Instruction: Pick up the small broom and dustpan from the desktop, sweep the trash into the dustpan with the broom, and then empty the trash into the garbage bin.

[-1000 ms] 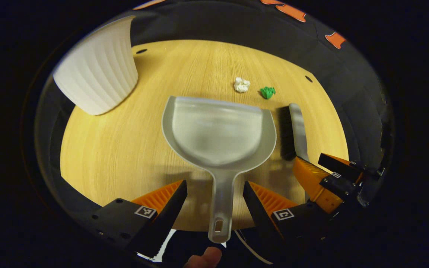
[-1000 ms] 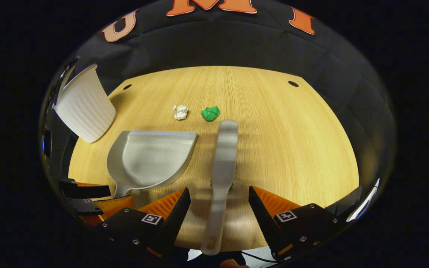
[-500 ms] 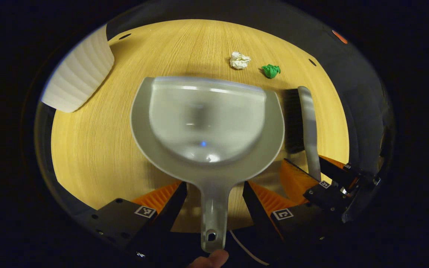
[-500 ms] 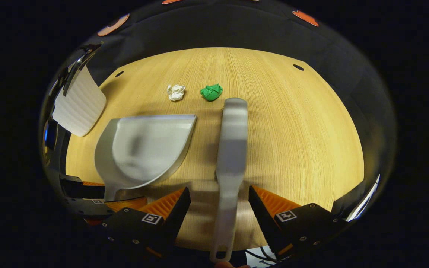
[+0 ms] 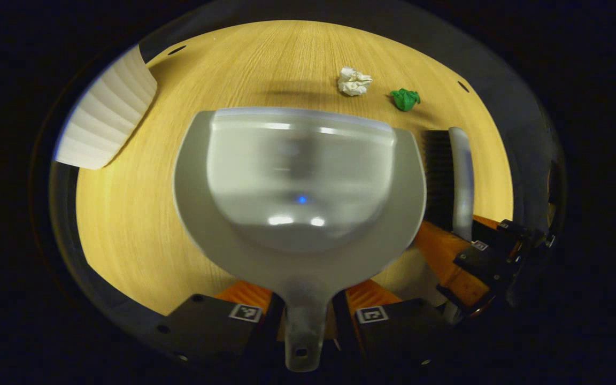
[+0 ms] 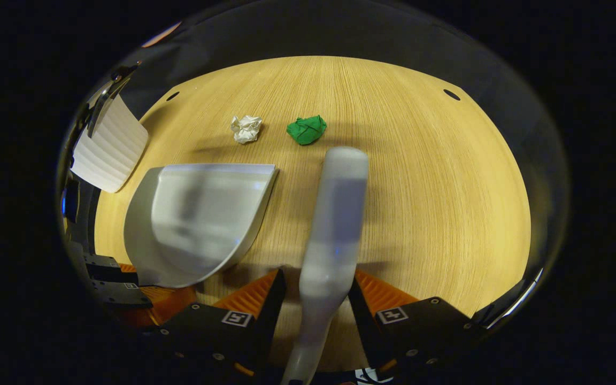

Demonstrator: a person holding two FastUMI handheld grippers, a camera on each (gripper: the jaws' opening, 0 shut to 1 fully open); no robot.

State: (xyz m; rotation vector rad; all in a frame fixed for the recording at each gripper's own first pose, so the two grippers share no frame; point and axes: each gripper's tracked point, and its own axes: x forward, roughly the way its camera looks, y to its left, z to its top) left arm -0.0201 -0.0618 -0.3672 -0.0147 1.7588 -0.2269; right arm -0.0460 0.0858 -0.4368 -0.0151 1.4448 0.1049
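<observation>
On the bench (image 6: 420,203) in front of you, both tools sit between their fingers: the left gripper (image 5: 308,313) has closed narrow around the dustpan (image 5: 300,176) handle, and the right gripper (image 6: 316,307) has its fingers close against the broom (image 6: 335,214) handle, though I cannot tell whether they press it yet. Make sure each handle is pinched squarely before you lift, so neither tool twists. Keep the dustpan's front lip low and flat, facing the trash, and bring the bristles down beyond the scraps to pull them in. Counted: one dustpan, one broom, two scraps, a white paper ball (image 6: 246,129) and a green paper ball (image 6: 306,130) near each other ahead of the tools, and one white ribbed bin (image 5: 106,123) at far left.
</observation>
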